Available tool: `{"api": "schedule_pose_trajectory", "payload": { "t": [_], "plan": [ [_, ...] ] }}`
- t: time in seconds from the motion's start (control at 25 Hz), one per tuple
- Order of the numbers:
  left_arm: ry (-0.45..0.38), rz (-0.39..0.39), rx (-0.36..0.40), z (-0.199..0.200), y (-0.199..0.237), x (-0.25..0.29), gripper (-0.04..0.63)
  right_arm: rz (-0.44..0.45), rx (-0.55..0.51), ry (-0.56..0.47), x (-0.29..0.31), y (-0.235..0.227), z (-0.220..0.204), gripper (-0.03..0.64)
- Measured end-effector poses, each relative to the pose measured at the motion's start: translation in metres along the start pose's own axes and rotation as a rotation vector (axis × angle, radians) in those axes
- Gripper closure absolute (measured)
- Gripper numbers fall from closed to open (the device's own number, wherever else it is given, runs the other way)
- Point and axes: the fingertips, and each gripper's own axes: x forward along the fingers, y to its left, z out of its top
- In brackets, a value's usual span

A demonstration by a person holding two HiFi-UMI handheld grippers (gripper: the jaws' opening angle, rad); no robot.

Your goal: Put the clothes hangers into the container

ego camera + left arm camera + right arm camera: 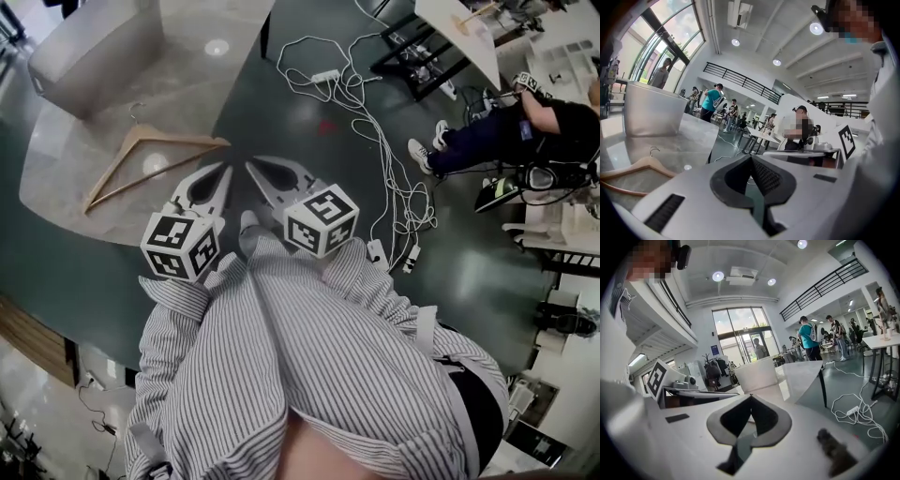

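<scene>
- Left gripper and right gripper: both jaws clenched on nothing, tips side by side.
- Clothes hanger, seemingly wooden, lies on the table just left of them.
- Container stands at the far left.

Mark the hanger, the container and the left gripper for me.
hanger (183, 141), head view, on its upper wooden arm.
container (89, 52), head view, on its grey side wall.
left gripper (223, 171), head view, at its closed tips.
</scene>
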Motion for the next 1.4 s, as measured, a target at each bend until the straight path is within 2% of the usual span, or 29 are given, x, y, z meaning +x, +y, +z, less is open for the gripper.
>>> {"api": "schedule_pose_trajectory", "payload": {
  "t": [0.4,0.68,1.04,1.4],
  "plan": [
    [-0.032,0.117,-0.014,0.037,0.049,0.052,0.586,0.096,-0.037,0.033,0.042,-0.054,0.03,0.603],
    [-0.009,0.167,-0.046,0.03,0.06,0.063,0.584,0.124,-0.021,0.061,0.051,-0.071,0.024,0.602],
    [0.04,0.174,-0.053,0.021,0.071,0.062,0.584,0.128,0.014,0.074,0.062,-0.07,0.02,0.602],
    [0.116,0.129,-0.063,0.012,0.077,0.067,0.584,0.117,0.042,0.064,0.08,-0.071,0.029,0.601]
  ]
}}
